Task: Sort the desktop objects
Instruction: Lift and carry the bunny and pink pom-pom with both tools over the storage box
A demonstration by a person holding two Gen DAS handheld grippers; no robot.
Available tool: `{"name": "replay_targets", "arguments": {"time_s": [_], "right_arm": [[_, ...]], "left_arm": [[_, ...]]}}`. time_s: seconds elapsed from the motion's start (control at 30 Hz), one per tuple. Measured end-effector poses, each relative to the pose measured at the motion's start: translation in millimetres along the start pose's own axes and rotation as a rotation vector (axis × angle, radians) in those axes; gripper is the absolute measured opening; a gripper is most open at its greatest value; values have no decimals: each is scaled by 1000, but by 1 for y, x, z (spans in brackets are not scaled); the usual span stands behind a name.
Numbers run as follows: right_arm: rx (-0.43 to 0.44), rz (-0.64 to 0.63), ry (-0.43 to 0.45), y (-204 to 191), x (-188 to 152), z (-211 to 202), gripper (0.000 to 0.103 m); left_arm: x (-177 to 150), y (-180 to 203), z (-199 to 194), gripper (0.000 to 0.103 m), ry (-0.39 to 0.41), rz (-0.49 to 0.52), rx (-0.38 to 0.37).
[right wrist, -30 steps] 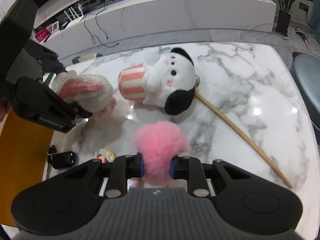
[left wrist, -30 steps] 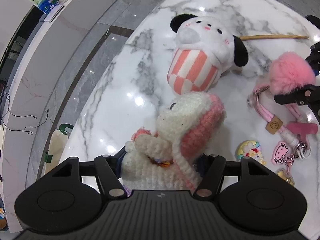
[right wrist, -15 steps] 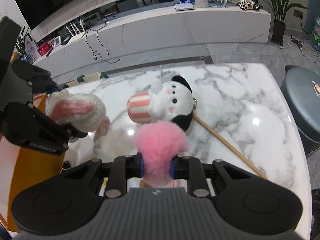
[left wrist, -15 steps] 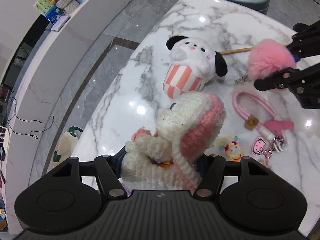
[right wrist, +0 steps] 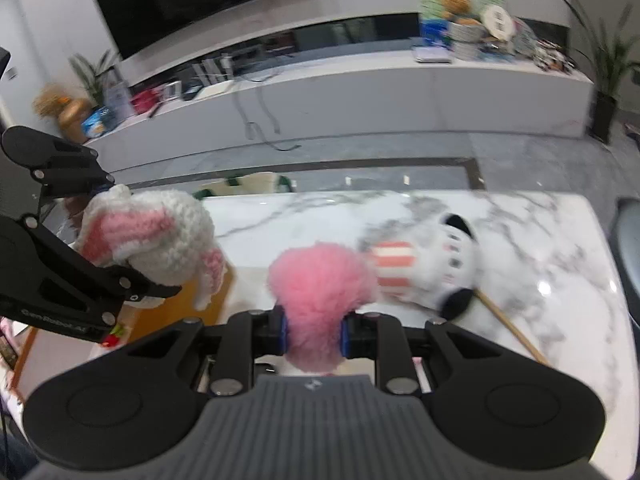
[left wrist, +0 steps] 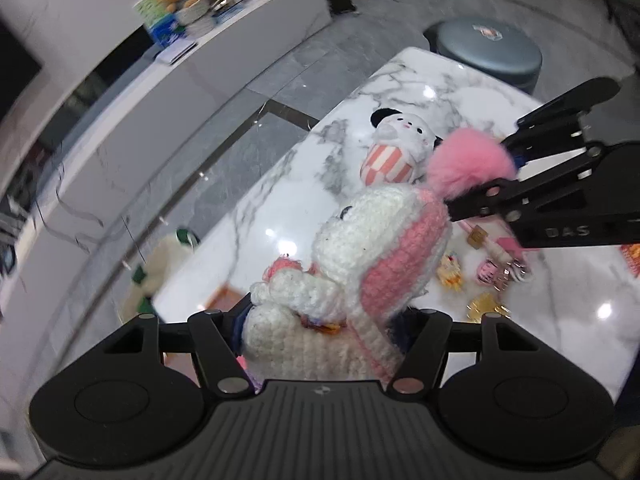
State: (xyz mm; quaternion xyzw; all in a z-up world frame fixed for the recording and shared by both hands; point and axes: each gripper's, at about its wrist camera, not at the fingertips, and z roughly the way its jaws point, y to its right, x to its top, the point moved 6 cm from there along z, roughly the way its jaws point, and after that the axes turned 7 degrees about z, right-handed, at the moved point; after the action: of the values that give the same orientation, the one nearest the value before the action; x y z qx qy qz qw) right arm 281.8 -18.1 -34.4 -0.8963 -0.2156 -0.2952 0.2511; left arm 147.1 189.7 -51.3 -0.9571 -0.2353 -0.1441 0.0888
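Both grippers clamp toys: left [left wrist: 320, 336] crocheted bunny [left wrist: 360, 264]; right [right wrist: 314, 332] pink pompom [right wrist: 320, 280].

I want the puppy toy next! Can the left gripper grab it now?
Probably not yet. The left gripper is shut on the knitted bunny, so its fingers are full. The puppy toy lies apart on the table.

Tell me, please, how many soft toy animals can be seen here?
2. The crocheted white-and-pink bunny is held off the table in the left gripper. The white dog plush with black ears lies on the marble table. Others may be hidden.
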Motion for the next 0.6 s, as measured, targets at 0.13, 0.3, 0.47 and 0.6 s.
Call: {"name": "replay_targets", "arguments": {"time_s": [0.13, 0.3, 0.47, 0.6], "right_arm": [[45, -46, -1, -32, 0, 3, 24], [110, -95, -6, -74, -2, 6, 24], [161, -176, -34, -120, -14, 15, 24], [175, -240, -65, -148, -28, 24, 24]], "left_arm": [[-32, -7, -5, 75, -18, -33, 29], [-61, -19, -16, 75, -25, -95, 46], [-92, -25, -27, 75, -45, -119, 67], [-119, -29, -28, 75, -73, -139, 78]]}}
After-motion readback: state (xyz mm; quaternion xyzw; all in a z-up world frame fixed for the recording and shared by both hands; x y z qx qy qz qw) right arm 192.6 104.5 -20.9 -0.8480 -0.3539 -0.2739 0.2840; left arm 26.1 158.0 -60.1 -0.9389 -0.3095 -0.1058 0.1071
